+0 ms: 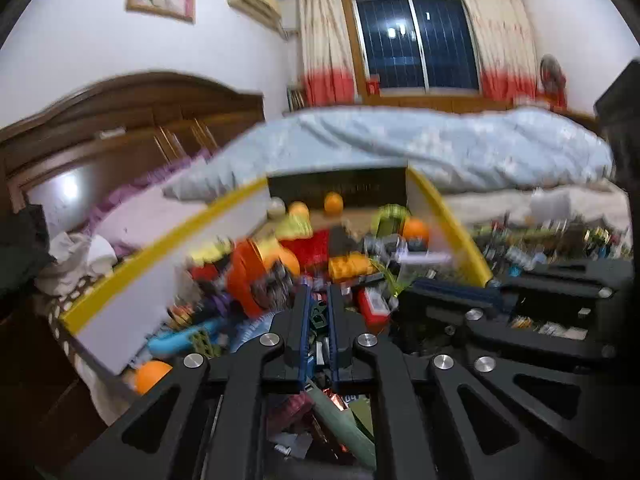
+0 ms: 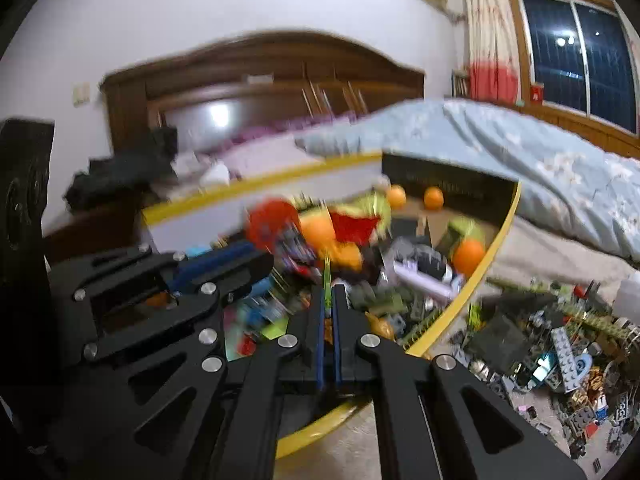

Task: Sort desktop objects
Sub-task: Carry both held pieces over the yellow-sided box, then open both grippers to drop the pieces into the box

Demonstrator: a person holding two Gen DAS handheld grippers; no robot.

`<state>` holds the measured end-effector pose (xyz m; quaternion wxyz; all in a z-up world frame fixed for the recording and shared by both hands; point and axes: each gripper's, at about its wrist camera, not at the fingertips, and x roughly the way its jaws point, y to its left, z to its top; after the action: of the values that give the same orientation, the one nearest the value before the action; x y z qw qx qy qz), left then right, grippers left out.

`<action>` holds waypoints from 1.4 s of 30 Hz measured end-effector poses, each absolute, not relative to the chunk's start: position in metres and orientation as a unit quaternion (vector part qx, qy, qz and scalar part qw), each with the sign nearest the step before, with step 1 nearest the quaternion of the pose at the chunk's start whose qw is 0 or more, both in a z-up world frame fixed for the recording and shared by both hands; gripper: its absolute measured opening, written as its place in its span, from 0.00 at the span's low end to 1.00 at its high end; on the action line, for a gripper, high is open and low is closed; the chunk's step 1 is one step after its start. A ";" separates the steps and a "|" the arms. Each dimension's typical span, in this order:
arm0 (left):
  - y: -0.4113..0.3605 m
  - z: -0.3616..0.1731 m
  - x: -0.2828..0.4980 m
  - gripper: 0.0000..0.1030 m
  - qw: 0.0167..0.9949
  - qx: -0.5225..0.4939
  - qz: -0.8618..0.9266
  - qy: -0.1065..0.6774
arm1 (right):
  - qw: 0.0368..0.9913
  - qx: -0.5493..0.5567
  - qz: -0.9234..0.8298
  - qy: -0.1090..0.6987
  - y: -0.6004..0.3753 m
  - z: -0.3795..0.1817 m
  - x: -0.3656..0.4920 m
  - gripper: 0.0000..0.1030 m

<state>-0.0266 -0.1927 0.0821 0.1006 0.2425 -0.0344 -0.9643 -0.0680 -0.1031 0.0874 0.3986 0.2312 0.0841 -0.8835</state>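
Note:
A white bin with a yellow rim point(image 1: 168, 236) point(image 2: 476, 280) holds a jumble of toys: orange balls point(image 1: 416, 229) point(image 2: 469, 255), bricks, a red-orange disc point(image 2: 269, 220). My left gripper point(image 1: 319, 296) hovers over the bin, nearly shut on a small dark green brick point(image 1: 319, 314). My right gripper point(image 2: 328, 292) is over the bin's near side, shut on a thin lime-green strip point(image 2: 327, 280) that sticks up between the fingers. Each gripper shows in the other's view: the right gripper point(image 1: 452, 294), the left gripper point(image 2: 224, 264). Both views are motion-blurred.
A heap of loose small bricks and parts point(image 2: 560, 352) point(image 1: 552, 240) lies on the surface right of the bin. Behind are a bed with a light blue quilt point(image 1: 420, 140), a dark box point(image 1: 338, 188) at the bin's far end, and a wooden headboard point(image 2: 260, 76).

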 end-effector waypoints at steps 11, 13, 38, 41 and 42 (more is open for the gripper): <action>-0.196 0.074 -0.044 0.09 0.094 0.316 -0.944 -0.008 | 0.410 0.256 -0.867 0.122 -0.115 0.085 -0.086 0.04; -0.195 0.074 -0.044 0.09 0.098 0.319 -0.943 -0.010 | 0.413 0.261 -0.862 0.134 -0.118 0.084 -0.086 0.04; -0.191 0.087 -0.031 0.28 0.252 0.252 -0.932 -0.060 | 0.330 0.187 -0.917 0.125 -0.109 0.092 -0.079 0.37; -0.192 0.091 -0.028 0.28 0.250 0.248 -0.934 -0.057 | 0.318 0.169 -0.925 0.126 -0.106 0.098 -0.075 0.39; -0.193 0.093 -0.026 0.28 0.248 0.246 -0.936 -0.054 | 0.316 0.166 -0.926 0.126 -0.106 0.099 -0.074 0.39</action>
<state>-0.0257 -0.1931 0.0933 0.2475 0.2456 -0.0544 -0.9357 -0.0739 -0.1060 0.0994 0.3160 0.1656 0.1264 -0.9256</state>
